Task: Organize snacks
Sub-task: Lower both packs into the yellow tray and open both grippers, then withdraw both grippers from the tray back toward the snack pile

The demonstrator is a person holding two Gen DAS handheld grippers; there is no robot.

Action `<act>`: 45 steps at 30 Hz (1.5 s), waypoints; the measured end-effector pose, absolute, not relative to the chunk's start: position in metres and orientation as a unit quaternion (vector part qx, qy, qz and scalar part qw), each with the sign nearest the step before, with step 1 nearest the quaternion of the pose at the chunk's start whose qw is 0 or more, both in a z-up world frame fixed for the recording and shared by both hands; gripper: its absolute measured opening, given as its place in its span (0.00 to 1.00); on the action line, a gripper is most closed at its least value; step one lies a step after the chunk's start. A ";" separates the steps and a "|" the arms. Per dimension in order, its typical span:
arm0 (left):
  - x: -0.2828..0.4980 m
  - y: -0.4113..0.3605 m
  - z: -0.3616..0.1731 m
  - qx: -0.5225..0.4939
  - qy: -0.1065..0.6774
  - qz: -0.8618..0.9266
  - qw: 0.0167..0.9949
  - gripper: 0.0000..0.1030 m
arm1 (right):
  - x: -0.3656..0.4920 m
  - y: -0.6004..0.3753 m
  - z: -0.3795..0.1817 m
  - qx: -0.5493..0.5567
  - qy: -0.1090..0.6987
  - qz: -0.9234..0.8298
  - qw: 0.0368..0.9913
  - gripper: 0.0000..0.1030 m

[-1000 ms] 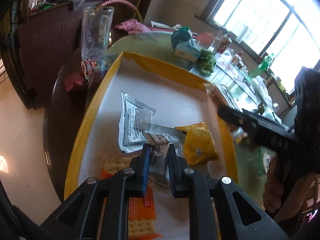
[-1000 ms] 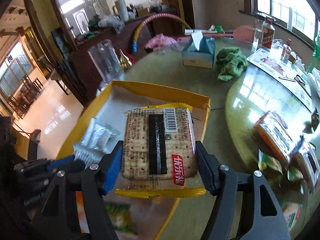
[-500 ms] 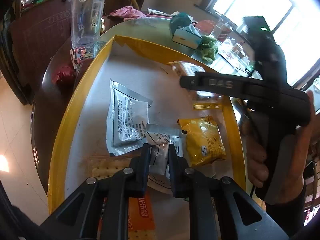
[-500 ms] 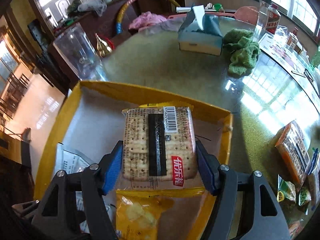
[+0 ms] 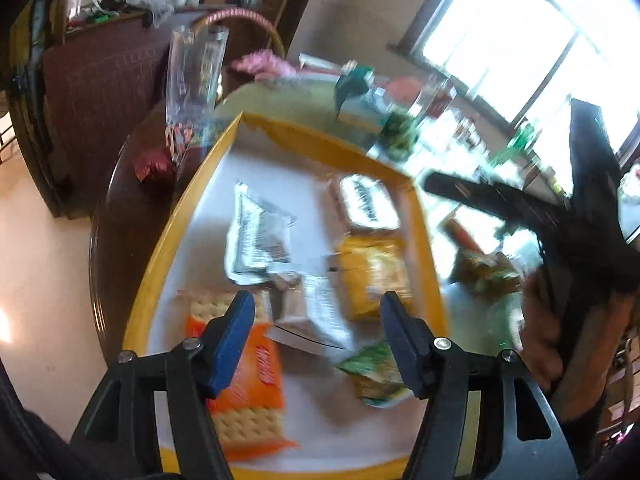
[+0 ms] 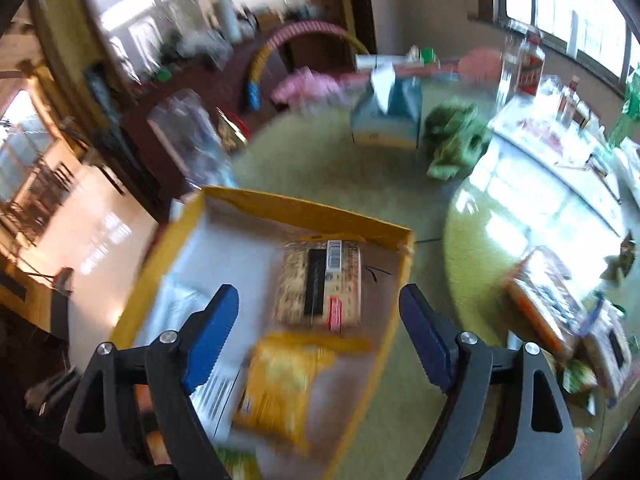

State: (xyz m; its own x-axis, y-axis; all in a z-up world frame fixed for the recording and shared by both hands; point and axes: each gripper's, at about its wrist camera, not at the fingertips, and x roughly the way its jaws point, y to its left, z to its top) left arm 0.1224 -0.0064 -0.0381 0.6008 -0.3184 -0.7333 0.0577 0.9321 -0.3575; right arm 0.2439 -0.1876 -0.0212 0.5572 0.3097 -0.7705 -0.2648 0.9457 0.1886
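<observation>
A yellow-rimmed tray (image 5: 192, 208) (image 6: 304, 204) holds several snacks. The cracker pack with a black stripe (image 6: 322, 284) (image 5: 366, 200) lies flat at the tray's far right corner. A yellow bag (image 5: 372, 276) (image 6: 284, 384), silver sachets (image 5: 256, 236), a small silver pack (image 5: 312, 312), an orange cracker pack (image 5: 248, 392) and a green packet (image 5: 376, 372) lie nearer. My left gripper (image 5: 316, 328) is open and empty above the small silver pack. My right gripper (image 6: 316, 340) is open and empty above the cracker pack. Both views are blurred.
A tall clear glass (image 5: 194, 76) (image 6: 192, 136) stands beside the tray's far left corner. A tissue box (image 6: 386, 120), a green cloth (image 6: 456, 140) and bottles (image 6: 524, 64) sit further back. More snack packs (image 6: 560, 300) lie on the table to the right.
My right gripper opened and let go of the cracker pack, which now lies in the tray. My left gripper opened and released the small silver pack. Both grippers pulled back.
</observation>
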 end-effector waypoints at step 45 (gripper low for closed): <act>0.081 -0.185 -0.027 -0.085 0.446 -0.209 0.866 0.69 | 0.140 -0.429 -0.113 0.079 0.499 0.194 0.841 0.80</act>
